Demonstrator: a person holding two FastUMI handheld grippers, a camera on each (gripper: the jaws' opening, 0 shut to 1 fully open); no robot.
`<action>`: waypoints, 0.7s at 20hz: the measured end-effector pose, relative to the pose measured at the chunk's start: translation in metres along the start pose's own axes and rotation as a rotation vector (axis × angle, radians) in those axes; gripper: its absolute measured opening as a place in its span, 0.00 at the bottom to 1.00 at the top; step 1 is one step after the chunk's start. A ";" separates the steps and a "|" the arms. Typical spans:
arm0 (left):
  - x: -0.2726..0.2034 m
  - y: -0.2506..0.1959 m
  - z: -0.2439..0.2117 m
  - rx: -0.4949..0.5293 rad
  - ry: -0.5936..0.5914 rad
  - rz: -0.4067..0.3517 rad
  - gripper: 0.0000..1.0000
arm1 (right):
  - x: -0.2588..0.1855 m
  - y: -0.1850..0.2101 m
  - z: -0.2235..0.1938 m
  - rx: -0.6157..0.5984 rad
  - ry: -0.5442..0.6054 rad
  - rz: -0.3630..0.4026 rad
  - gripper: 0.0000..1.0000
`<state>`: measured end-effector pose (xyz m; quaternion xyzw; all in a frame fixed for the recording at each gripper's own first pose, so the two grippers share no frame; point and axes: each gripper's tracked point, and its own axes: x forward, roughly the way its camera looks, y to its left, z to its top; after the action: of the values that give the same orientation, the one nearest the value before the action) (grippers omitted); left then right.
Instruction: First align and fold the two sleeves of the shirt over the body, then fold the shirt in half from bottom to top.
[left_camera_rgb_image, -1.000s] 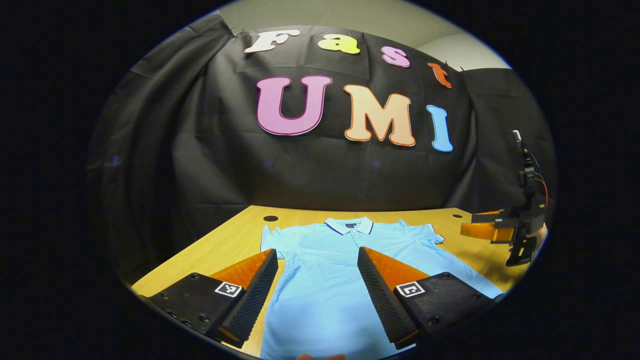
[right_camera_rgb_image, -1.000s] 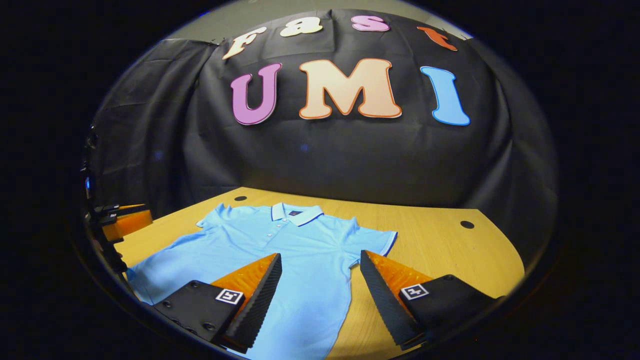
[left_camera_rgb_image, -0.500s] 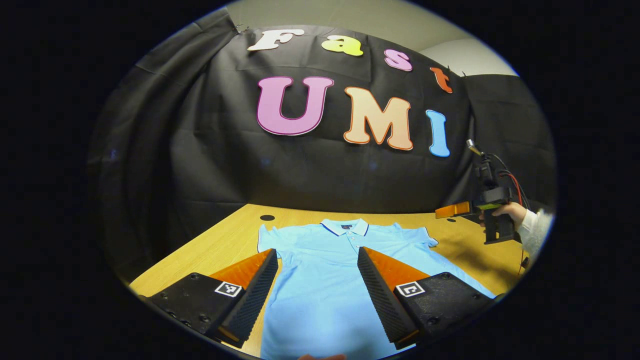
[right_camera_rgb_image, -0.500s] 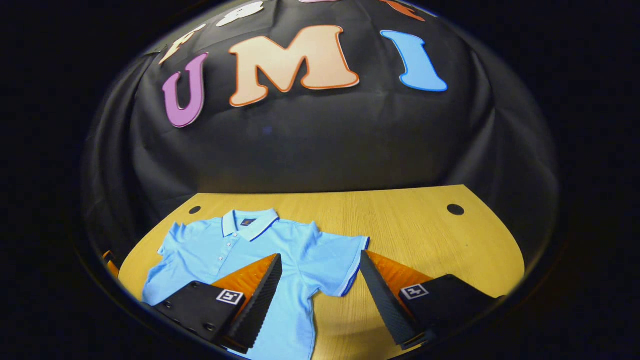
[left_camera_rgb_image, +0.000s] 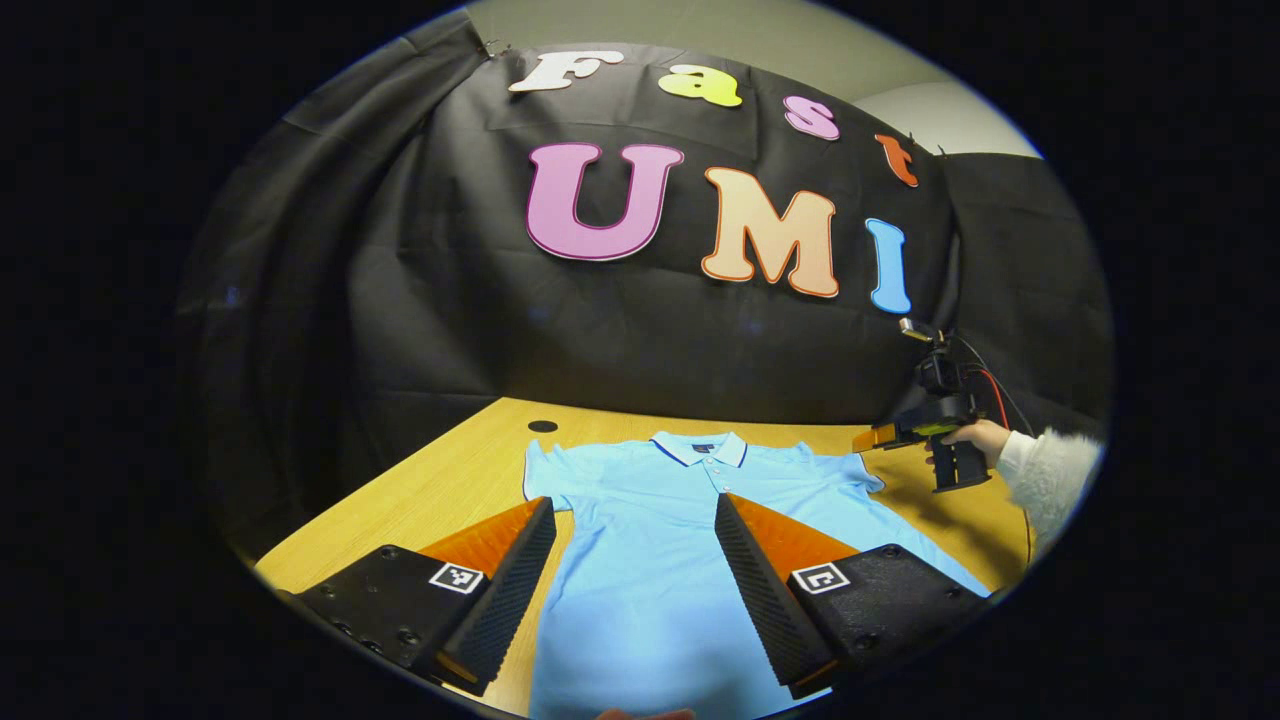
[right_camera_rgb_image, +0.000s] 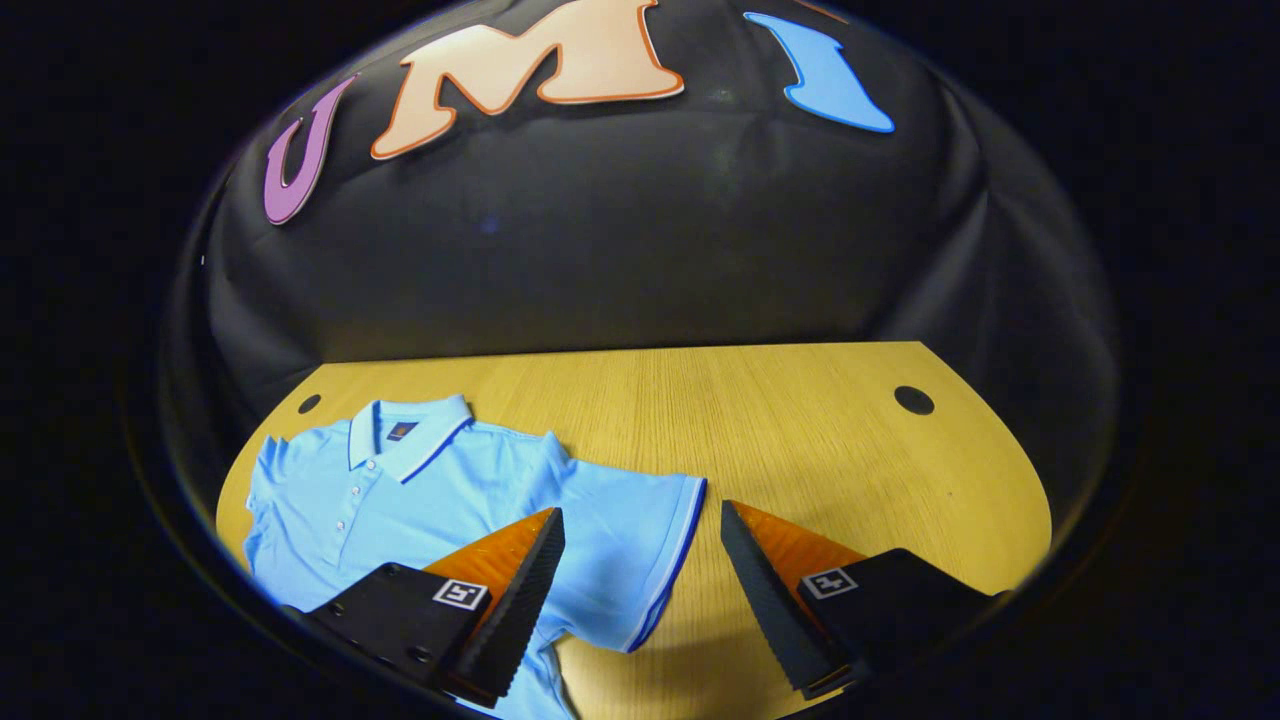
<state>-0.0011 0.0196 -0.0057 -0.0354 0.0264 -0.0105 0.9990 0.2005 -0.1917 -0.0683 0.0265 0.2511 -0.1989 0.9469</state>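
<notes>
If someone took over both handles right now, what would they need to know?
Left claw: open, above the shirt's body, holding nothing.
Right claw: open, above the edge of the shirt's right sleeve, nothing gripped.
The light blue polo lies flat, face up, on the wooden table, collar toward the back wall, both sleeves spread out.
Done: nothing folded yet.
Left: fold each sleeve over the body, then fold bottom to top.

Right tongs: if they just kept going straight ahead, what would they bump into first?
Probably the shirt's sleeve: its striped cuff lies on the table between the open right tongs. Depth is hard to judge.
</notes>
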 end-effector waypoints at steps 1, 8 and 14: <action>0.001 0.000 -0.002 -0.002 0.007 -0.003 0.95 | 0.004 -0.002 -0.005 -0.013 0.010 -0.010 0.98; 0.003 -0.005 -0.009 -0.019 0.030 -0.012 0.96 | 0.019 0.008 -0.022 0.010 0.038 0.010 0.98; 0.001 -0.005 -0.006 -0.014 0.022 -0.012 0.95 | 0.026 0.007 -0.031 0.001 0.050 0.005 0.97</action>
<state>-0.0003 0.0146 -0.0119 -0.0424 0.0374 -0.0166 0.9983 0.2095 -0.1900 -0.1084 0.0325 0.2746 -0.1961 0.9408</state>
